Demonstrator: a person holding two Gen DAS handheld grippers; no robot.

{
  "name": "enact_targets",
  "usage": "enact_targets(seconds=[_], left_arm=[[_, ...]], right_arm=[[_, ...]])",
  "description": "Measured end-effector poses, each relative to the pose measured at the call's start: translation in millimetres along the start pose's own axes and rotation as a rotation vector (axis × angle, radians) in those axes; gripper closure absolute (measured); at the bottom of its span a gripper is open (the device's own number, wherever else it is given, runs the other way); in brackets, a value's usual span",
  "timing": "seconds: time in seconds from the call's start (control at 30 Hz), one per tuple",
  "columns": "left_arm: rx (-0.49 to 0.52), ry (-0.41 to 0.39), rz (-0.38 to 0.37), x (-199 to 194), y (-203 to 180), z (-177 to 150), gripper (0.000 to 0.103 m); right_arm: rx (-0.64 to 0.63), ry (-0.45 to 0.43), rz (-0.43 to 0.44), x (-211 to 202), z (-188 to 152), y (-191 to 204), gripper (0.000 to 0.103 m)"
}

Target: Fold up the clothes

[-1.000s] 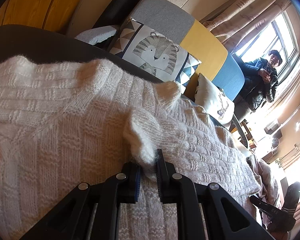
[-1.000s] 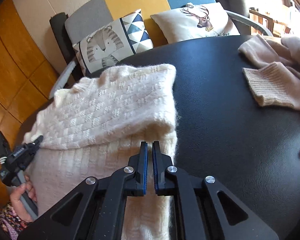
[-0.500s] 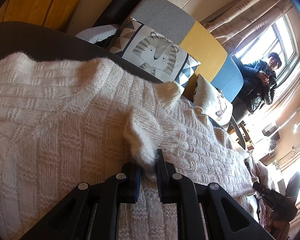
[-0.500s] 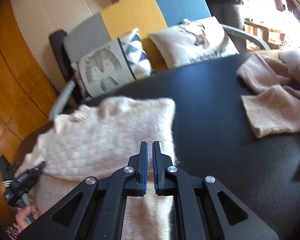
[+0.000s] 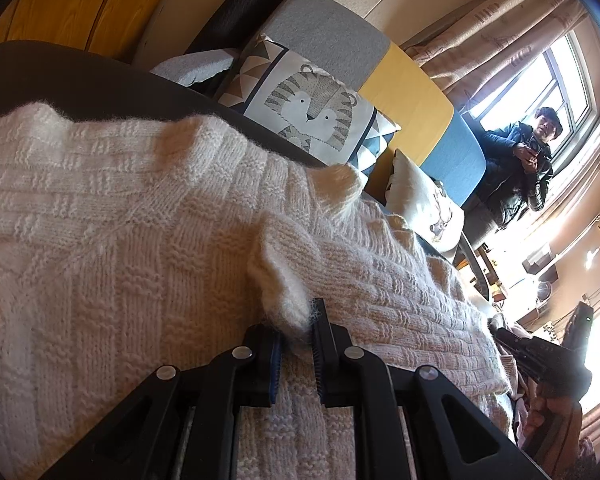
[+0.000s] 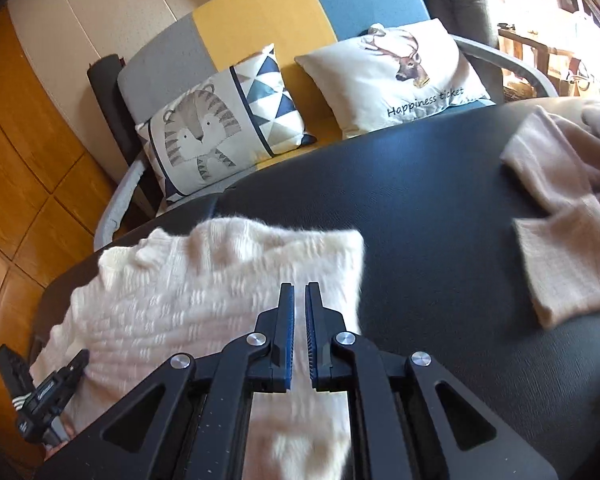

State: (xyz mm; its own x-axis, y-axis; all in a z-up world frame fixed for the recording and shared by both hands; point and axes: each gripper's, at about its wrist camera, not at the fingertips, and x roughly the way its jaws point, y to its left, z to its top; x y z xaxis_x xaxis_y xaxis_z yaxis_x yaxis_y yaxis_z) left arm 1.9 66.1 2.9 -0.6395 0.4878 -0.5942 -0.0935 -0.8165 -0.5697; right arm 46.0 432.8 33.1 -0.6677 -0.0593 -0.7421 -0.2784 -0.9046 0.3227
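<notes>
Looking along the left wrist view first: the left gripper (image 5: 298, 334) is pinching a raised tuft of the cream knit sweater (image 5: 140, 240) between its blue-lined pads, jaws drawn narrow on the wool. The sweater is lying spread over the black bench (image 5: 60, 76), filling most of this view, with one layer folded across another. Beyond the bench edge a tiger cushion (image 5: 308, 108) is leaning on a sofa (image 5: 412, 92) panelled in grey, yellow and blue. A deer cushion (image 5: 416, 200) is sitting further along it. A person in a dark jacket (image 5: 516, 172) is standing by the window (image 5: 540, 76), with patterned curtains (image 5: 500, 20) hanging beside it. At the lower right the right gripper (image 5: 540, 356) is showing as a dark shape.

Turning to the right wrist view: the right gripper (image 6: 299, 332) is hovering above the sweater (image 6: 220, 280) with its jaws nearly together and nothing between them. The sweater is lying at the left end of the bench (image 6: 420, 208), its folded edge running beside bare black surface; the knit is blurred here. A beige knit garment (image 6: 564, 248) is lying well apart at the right end. The left gripper (image 6: 48, 392) is showing at the lower left, touching the sweater's edge. Behind the bench the tiger cushion (image 6: 212, 128) and the deer cushion (image 6: 400, 68), lettered "Happiness ticket", are resting on the sofa (image 6: 260, 16). Orange wood panelling (image 6: 20, 160) is covering the wall at left.
</notes>
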Motion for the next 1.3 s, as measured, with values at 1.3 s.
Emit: enact_targets(seconds=[1.3], left_arm=[[-0.087, -0.026, 0.184, -39, 19, 8, 0.086]], right_arm=[[-0.126, -0.048, -0.037, -8, -89, 57, 0.096]])
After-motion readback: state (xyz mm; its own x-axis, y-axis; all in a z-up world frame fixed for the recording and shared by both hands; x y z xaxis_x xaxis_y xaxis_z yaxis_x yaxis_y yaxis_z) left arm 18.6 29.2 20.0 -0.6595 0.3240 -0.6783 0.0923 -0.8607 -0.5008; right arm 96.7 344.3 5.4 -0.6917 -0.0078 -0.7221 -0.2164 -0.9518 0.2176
